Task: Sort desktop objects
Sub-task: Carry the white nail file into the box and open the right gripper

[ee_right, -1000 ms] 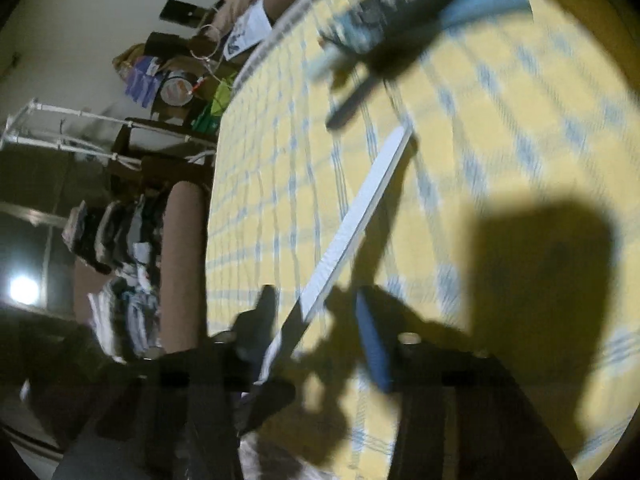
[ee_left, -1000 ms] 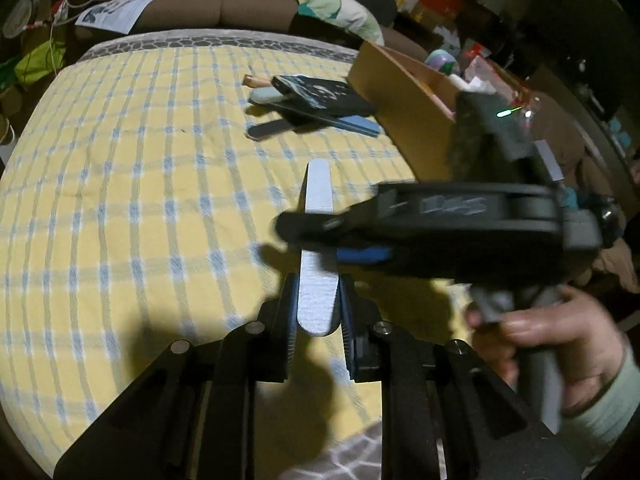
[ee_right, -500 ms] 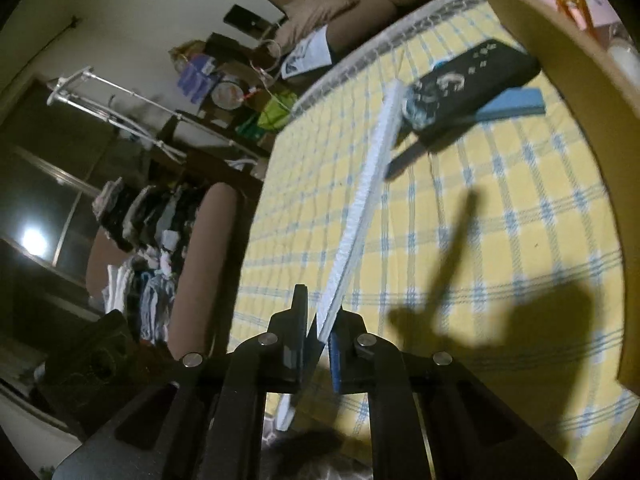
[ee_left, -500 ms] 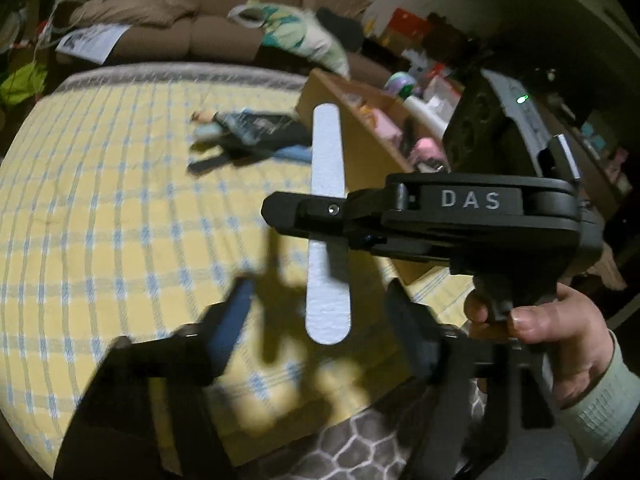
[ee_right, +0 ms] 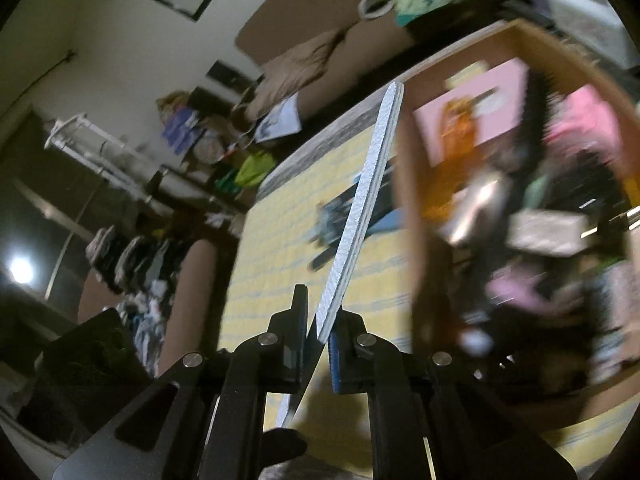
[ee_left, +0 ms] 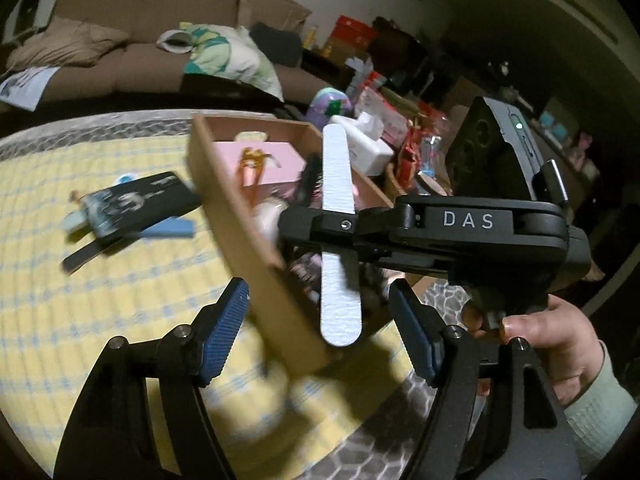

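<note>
Above the open cardboard box (ee_left: pixel 240 216), the right hand-held gripper (ee_left: pixel 316 226) is clamping a long white nail file (ee_left: pixel 338 216) about halfway along its length, its jaws pressed tight on the file's flat faces. Seen from the right wrist view, that same nail file (ee_right: pixel 360 216) is running up and away from the right hand-held gripper (ee_right: pixel 318 336), its far tip near the box's nearest corner (ee_right: pixel 404 148). Just short of the box, the left hand-held gripper (ee_left: pixel 320 324) is standing wide open, its blue pads (ee_left: pixel 224 332) well clear on either side of the file's lower end, gripping nothing. Left of the box, on the yellow checked surface (ee_left: pixel 80 320), a black card (ee_left: pixel 144 200) is lying on top of a blue file (ee_left: pixel 172 230) and a dark file (ee_left: pixel 86 256). Inside the box, a pink packet (ee_left: pixel 260 160) and a dark brush (ee_left: pixel 310 180) are lying among other blurred things.
</note>
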The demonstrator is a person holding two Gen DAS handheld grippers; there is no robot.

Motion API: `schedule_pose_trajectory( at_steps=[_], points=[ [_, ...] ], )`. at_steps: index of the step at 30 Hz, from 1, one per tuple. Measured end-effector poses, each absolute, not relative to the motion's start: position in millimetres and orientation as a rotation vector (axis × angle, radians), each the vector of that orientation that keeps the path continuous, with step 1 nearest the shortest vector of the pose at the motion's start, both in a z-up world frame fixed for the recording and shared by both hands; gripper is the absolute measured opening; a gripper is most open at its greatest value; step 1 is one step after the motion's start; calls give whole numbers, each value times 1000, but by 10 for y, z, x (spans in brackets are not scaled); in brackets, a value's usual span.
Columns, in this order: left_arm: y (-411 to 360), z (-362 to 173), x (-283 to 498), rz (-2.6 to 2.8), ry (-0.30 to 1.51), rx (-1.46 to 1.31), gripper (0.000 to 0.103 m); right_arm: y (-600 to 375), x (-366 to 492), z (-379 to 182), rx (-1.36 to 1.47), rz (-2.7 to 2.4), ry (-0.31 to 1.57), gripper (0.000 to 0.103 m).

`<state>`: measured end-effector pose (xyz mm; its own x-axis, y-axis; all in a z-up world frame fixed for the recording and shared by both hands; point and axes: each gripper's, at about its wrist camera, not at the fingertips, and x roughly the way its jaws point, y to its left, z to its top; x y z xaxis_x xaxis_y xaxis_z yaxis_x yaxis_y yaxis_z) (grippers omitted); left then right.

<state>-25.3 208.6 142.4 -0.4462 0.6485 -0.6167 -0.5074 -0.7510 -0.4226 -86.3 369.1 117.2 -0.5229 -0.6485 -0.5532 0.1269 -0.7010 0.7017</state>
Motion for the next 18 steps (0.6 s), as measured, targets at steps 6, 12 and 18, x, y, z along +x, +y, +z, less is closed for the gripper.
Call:
schedule_pose_trajectory(
  at_steps=[6,12,18],
  points=[
    [2458,1490,-648,2222,-172,-1060,72,4215,-1223,1209,1178,-2268,-940,8],
    [2300,1518,-1091,2315,-151,-1061,78,4467,-1869,1259,1216,-2314,-919,8],
    [1731,1185,-1509,2423,-199,-1151,78,4558,-2372,924,1355,-2333,-875,9]
  ],
)
